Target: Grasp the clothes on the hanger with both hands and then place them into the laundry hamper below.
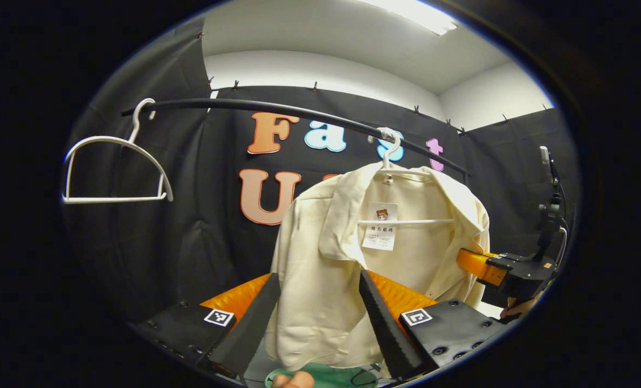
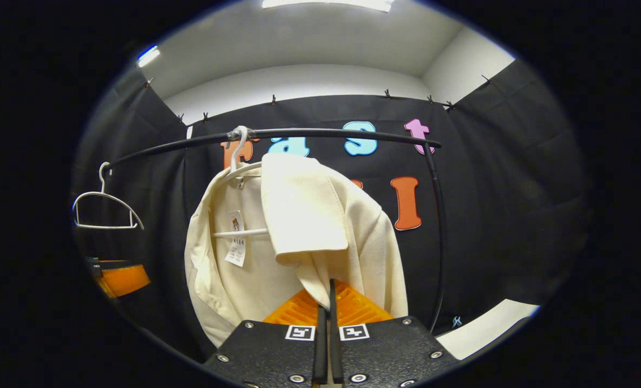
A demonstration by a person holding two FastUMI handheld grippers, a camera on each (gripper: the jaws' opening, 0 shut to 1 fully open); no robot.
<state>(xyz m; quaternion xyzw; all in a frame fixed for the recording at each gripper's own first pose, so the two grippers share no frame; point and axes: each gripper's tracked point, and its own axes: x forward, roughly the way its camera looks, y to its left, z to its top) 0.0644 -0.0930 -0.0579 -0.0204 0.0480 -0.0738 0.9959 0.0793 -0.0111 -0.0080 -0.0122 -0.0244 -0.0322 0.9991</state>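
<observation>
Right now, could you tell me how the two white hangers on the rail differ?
The left hanger hangs bare, while the right hanger carries the cream shirt. The left hanger sits near the rail's end, away from both grippers; the right hanger's shirt is being worked by them. Both are white and hooked on one rail.

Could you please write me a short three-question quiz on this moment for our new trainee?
1. True or false: the right gripper is shut on the cream shirt.
2. How many hangers are on the rail?
3. The left gripper is: A) open around the shirt's left edge, B) shut on the empty hanger, C) holding the hamper.

Key: 1 true; 2 two; 3 A.
</observation>
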